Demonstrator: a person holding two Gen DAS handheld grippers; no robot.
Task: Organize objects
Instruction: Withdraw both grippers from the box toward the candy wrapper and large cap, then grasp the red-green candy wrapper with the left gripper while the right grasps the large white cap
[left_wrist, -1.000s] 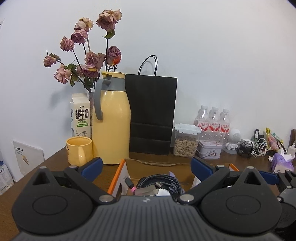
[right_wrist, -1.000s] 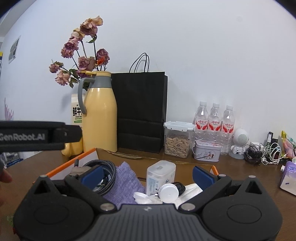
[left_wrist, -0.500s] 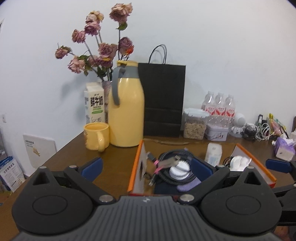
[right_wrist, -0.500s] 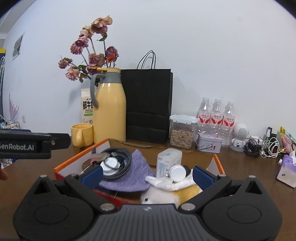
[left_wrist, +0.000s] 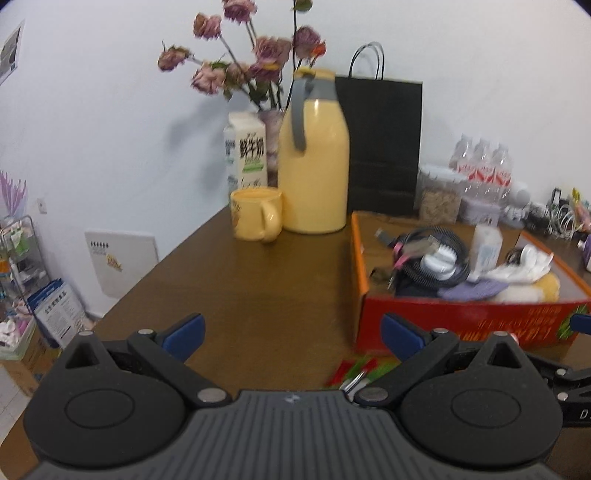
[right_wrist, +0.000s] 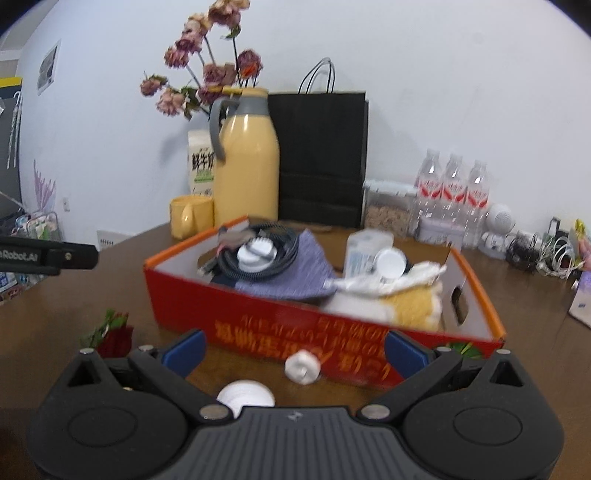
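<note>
A red cardboard box (right_wrist: 258, 325) (left_wrist: 461, 317) sits on the brown table, filled with a coiled black cable (right_wrist: 266, 254), a purple cloth (right_wrist: 295, 273), a white jar (right_wrist: 365, 251) and a yellow-white plush (right_wrist: 410, 306). In front of the box lie a small white cap (right_wrist: 303, 367), a white round lid (right_wrist: 245, 397) and a red rose (right_wrist: 114, 338). My right gripper (right_wrist: 293, 349) is open just above these loose items. My left gripper (left_wrist: 291, 332) is open over bare table left of the box, with red and green sticks (left_wrist: 354, 369) near its right finger.
Behind the box stand a yellow thermos (left_wrist: 314, 166), a yellow mug (left_wrist: 255, 214), a milk carton (left_wrist: 245, 155), dried roses (left_wrist: 258, 62) and a black paper bag (left_wrist: 384, 147). Water bottles (right_wrist: 454, 192), a snack jar (right_wrist: 388, 210) and tangled cables (right_wrist: 546, 254) line the back right. The table's left edge (left_wrist: 122, 295) drops off.
Both grippers have pulled back and risen away from the box, so its red front wall and the loose items before it now show. Both stay open.
</note>
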